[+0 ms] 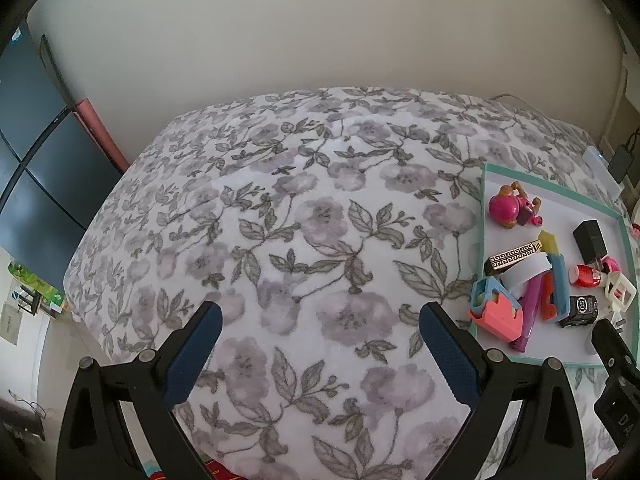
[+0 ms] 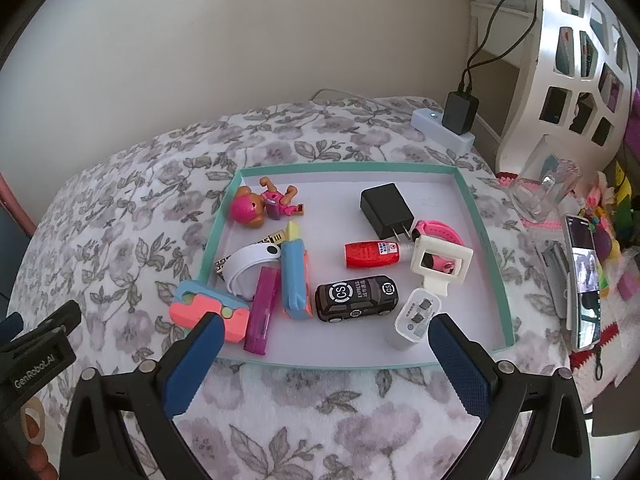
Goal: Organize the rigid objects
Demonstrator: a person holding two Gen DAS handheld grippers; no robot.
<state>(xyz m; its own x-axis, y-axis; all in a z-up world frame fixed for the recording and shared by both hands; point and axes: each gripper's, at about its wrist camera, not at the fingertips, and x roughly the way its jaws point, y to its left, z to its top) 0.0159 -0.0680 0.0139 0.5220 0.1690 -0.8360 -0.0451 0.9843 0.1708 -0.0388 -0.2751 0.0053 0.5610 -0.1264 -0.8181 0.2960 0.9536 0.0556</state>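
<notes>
Tray: we see the shallow teal-rimmed white cardboard tray (image 2: 484, 236) on the floral fleece blanket (image 2: 132, 216), holding the jumbled small rigid objects.
Left gripper (image 1: 320, 322): our tongs are spread, empty, over bare blanket, well left of the tray.
Right gripper (image 2: 325, 334): spread, empty, at the tray's near rim.
Handling: the black toy car (image 2: 356, 298) looks light, stiff and glossy; we judge a grip across its flat sides safest.
Writing: "CS" and "EXPRESS" on the car; "GenRobot.AI" on the left gripper's body.
</notes>
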